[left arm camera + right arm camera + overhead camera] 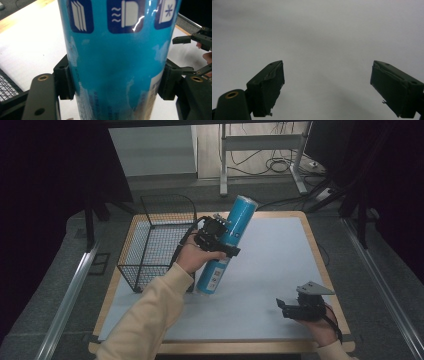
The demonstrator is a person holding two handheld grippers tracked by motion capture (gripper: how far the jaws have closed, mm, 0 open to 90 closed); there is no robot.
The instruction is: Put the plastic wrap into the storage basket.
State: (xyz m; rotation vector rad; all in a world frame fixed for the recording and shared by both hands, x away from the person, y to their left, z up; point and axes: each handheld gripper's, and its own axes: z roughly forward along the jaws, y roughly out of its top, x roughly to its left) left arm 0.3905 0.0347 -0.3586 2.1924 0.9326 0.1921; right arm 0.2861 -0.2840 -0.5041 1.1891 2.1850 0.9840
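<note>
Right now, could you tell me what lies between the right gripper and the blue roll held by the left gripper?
Nothing: in the high view, only bare white table top separates the right gripper from the blue roll.

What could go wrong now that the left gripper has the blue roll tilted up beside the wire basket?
1. The left gripper clamps the blue roll around its middle on glossy film; the roll could slip or pivot between the pads.
2. Its lower end sits close to the wire basket; swinging it over could snag the rim.
3. The right gripper rests open near the table's front edge, too far away to steady the roll.
</note>
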